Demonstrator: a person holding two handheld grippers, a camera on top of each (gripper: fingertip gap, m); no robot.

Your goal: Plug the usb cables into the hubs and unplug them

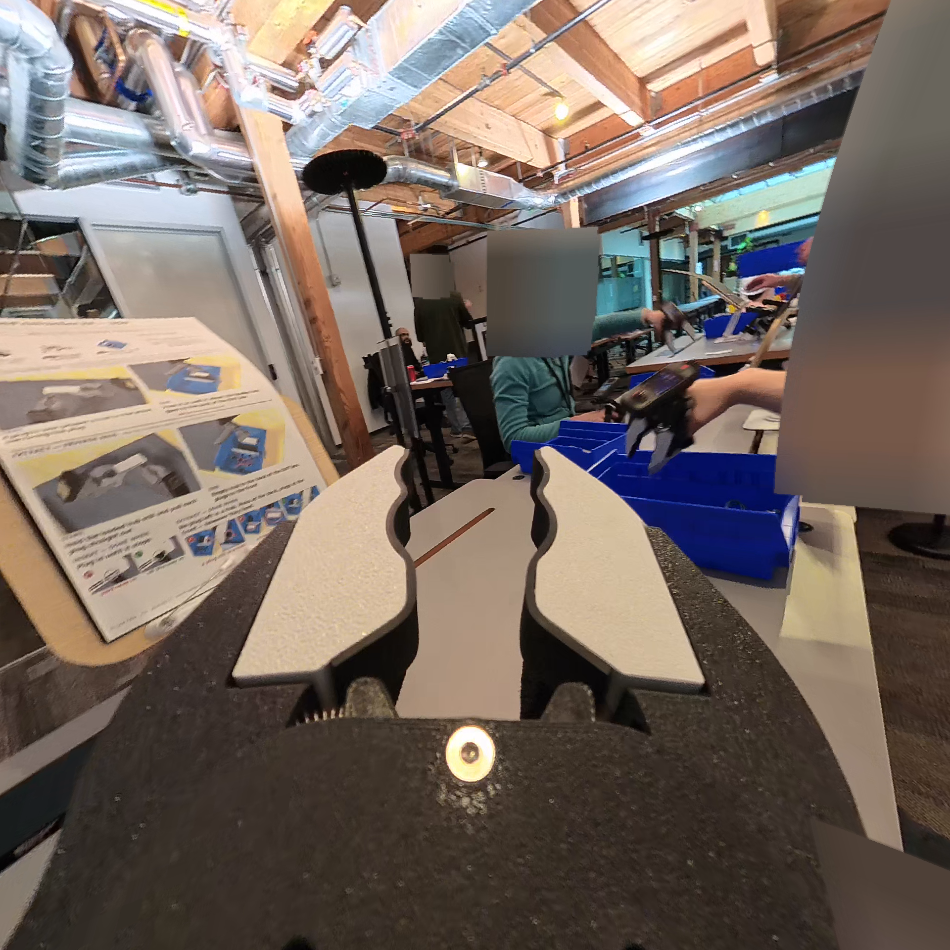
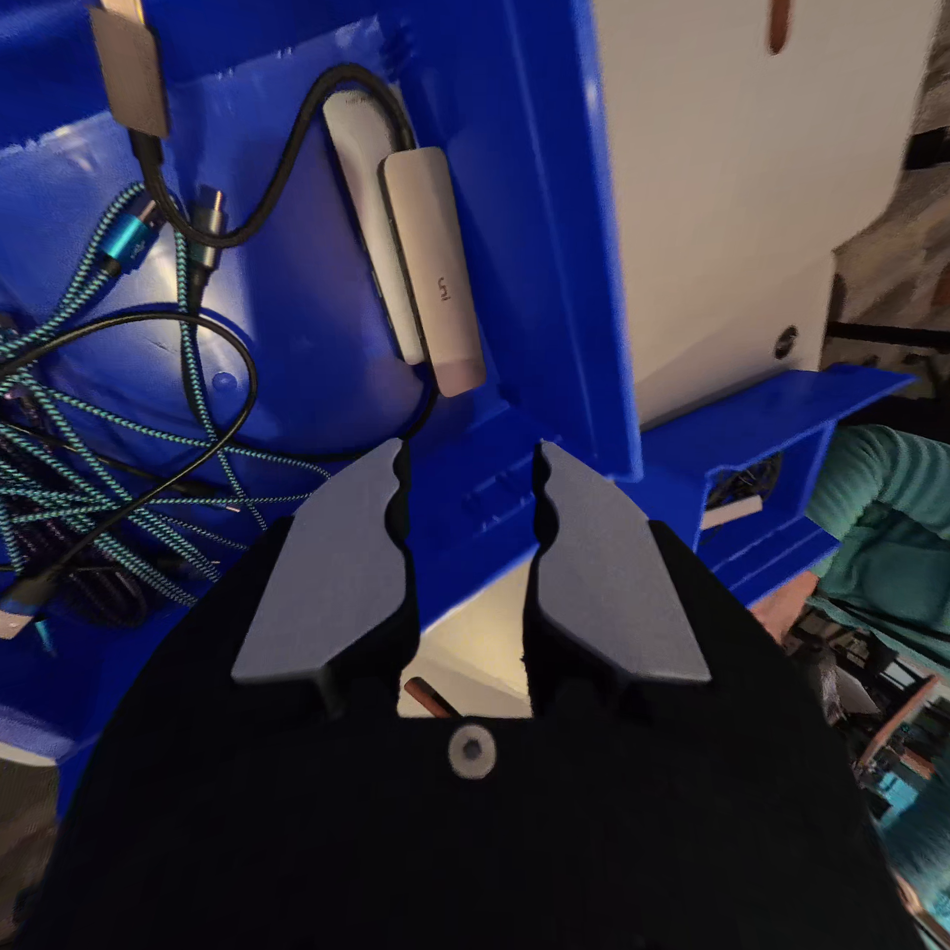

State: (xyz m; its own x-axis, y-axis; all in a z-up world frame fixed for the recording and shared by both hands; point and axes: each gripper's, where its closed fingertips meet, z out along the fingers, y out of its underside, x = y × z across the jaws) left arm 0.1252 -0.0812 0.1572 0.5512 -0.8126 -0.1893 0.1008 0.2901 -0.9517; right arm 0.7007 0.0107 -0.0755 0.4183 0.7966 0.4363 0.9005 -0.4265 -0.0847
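In the right wrist view my right gripper [image 2: 469, 450] is open and empty, hovering over a blue bin [image 2: 555, 216]. Two grey USB hubs lie against the bin's wall just beyond the fingertips: a front one [image 2: 437, 267] and one partly behind it [image 2: 354, 154]. A black cable [image 2: 288, 154] runs from the hubs to a grey plug [image 2: 133, 72] at top left. Teal-and-black braided USB cables [image 2: 103, 452] lie tangled at the left. My left gripper [image 1: 470, 457] is open and empty over the white table [image 1: 462, 591]. The right gripper [image 1: 650, 442] shows farther off, above the blue bin [image 1: 709, 519].
An instruction sheet on a wooden board [image 1: 128, 462] stands at the left of the table. More blue bins [image 1: 570, 442] sit behind. A person in a teal top [image 1: 529, 401] sits across the table, also seen at the right of the right wrist view [image 2: 894, 514]. A black pole lamp [image 1: 344, 172] stands beyond. One gripper's finger ends stand about 65 cm off the other's. The grey plug [image 2: 133, 72] sits 12 cm or so from the ends of my right fingers.
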